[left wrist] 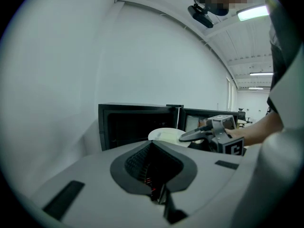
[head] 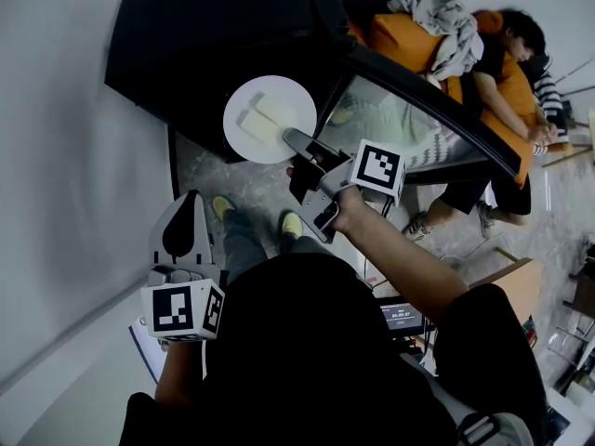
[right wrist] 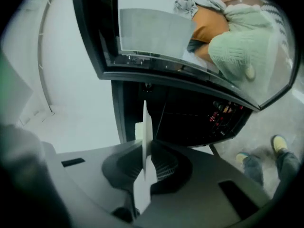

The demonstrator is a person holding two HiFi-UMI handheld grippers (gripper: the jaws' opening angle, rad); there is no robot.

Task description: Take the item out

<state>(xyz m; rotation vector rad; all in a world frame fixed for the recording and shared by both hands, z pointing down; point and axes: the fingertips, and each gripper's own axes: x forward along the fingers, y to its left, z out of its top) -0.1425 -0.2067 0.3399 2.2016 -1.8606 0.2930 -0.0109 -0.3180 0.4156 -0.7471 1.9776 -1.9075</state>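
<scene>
**DESK:** What did the right claw have just then?

**OPERATOR:** My right claw was clamped on the near rim of the plate. On its own camera the plate ran edge-on straight between the jaws, pinched on both faces. Nothing else was in them.

**DESK:** And where was the plate?

**OPERATOR:** It reached forward from the claw's tips, at the mouth of the oven, in front of its dark opening and beside the open door. It looked roughly level. Two pale blocks lay side by side on it.

**DESK:** How would you finish the pull cleanly?

**OPERATOR:** I judged it a matter of drawing straight back, slowly, with the wrist level. A rim grip lets a plate sag, and those blocks could slide off. I would also keep clear of the door's edge.

**DESK:** The left?

**OPERATOR:** My left claw hung low at my side, well apart from the plate. Its jaws were together and empty.
</scene>
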